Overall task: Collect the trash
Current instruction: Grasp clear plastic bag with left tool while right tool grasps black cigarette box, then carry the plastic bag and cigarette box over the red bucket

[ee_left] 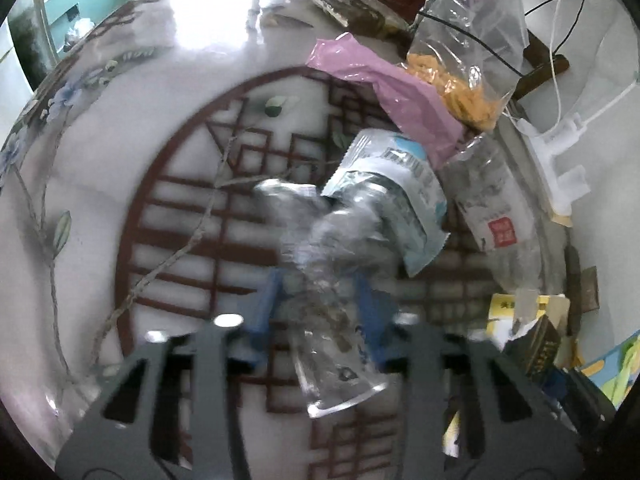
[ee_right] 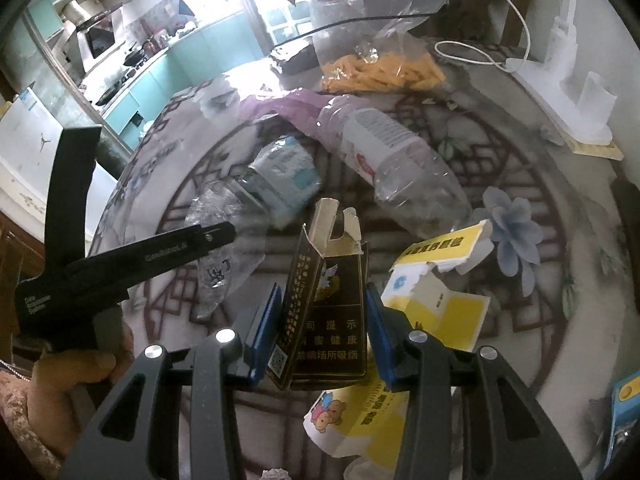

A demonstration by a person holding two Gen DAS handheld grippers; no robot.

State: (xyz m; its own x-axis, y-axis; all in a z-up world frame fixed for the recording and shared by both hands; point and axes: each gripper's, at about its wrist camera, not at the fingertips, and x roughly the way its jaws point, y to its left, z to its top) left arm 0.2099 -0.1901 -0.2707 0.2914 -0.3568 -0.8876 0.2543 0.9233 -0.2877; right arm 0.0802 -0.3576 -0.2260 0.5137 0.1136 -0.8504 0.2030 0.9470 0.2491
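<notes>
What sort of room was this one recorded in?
Most likely a home dining area open to a kitchen: a round table with a printed floral cover, strewn with packaging, and behind it teal kitchen cabinets with a range hood over a stove.

Dark grey hand-held gripper (ee_right: 322, 336) with blue ribbed pads (ee_right: 267, 330) and silver screws (ee_right: 225, 336); the other hand-held gripper (ee_left: 320, 312) matches, black with white lettering; a mottled pinkish sleeve (ee_right: 20, 420).
</notes>
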